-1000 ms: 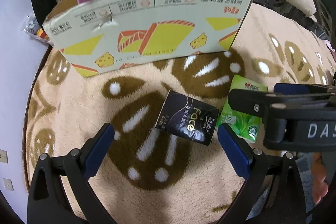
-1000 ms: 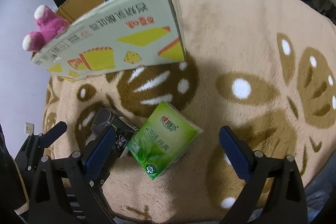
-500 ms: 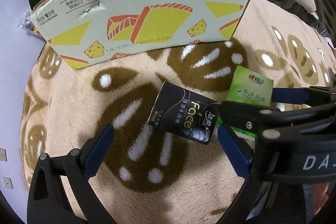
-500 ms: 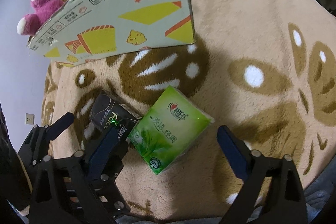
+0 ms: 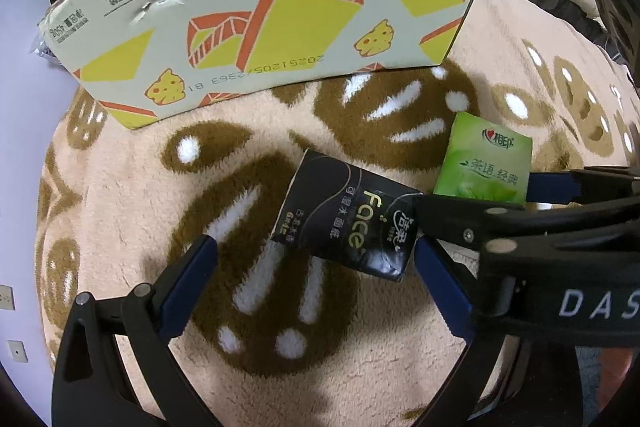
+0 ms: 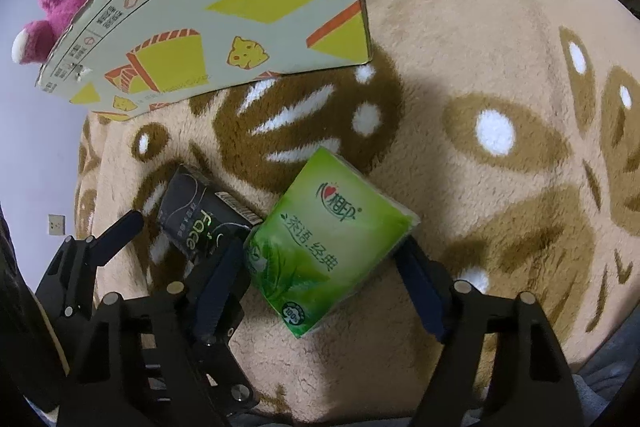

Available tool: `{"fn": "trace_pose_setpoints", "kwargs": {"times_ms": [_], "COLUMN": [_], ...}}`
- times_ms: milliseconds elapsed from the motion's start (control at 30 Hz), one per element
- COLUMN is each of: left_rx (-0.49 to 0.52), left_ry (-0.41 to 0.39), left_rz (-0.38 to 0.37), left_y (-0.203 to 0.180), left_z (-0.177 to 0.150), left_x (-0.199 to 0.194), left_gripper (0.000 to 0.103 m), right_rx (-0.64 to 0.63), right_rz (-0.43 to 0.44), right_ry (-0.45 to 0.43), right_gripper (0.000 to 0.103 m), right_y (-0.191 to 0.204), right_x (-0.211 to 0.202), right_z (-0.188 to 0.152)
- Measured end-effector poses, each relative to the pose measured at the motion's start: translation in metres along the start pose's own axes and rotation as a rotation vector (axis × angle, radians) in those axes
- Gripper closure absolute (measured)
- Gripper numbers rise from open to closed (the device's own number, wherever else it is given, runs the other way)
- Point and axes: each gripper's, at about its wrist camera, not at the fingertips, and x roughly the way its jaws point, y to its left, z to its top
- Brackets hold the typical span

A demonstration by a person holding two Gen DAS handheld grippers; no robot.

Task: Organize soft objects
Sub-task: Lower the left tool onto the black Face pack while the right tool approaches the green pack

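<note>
A black tissue pack [image 5: 348,215] marked "Face" lies on the beige rug, with a green tissue pack [image 5: 484,159] at its right. My left gripper [image 5: 316,279] is open, low over the rug, its fingers to either side of the black pack's near end. My right gripper [image 6: 320,275] is open around the green pack [image 6: 324,239], with a finger close to each side. The black pack [image 6: 200,219] lies to its left. A cardboard box [image 5: 264,15] stands behind them with a pink plush toy [image 6: 48,15] inside.
The rug [image 6: 480,67] with brown patterns stretches to the right. The right gripper's body [image 5: 540,227] crosses the left wrist view at the right. The left gripper's finger [image 6: 116,235] shows at the lower left of the right wrist view. Clutter lies beyond the box.
Both grippers have moved forward and down toward the packs. The right gripper's fingers now flank the green pack. The left gripper's fingers now reach the black pack's near end.
</note>
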Motion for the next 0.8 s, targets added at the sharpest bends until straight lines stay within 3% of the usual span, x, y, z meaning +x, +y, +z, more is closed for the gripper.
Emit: {"fn": "trace_pose_setpoints", "kwargs": {"times_ms": [233,500,667,800], "left_rx": [0.009,0.011,-0.013,-0.035], "left_ry": [-0.031,-0.031,-0.038,-0.038], "left_rz": [0.021,0.016,0.032,0.015], "left_y": [0.000,-0.016,-0.009,-0.003], "left_z": [-0.003,-0.001,-0.002,-0.002], "left_x": [0.004,0.008,0.006,0.006], "left_gripper": [0.007,0.018,0.036,0.036], "right_rx": [-0.005,-0.002,-0.001,0.001], "right_rz": [-0.007,-0.003,-0.002,0.000], "right_ry": [-0.006,-0.006,-0.004,-0.005], "right_gripper": [0.024,0.024,0.024,0.024], "right_y": [-0.003,-0.010,-0.012,-0.012], "right_x": [-0.001,-0.004,-0.004,-0.002], "right_z": [0.003,0.003,0.003,0.003]}}
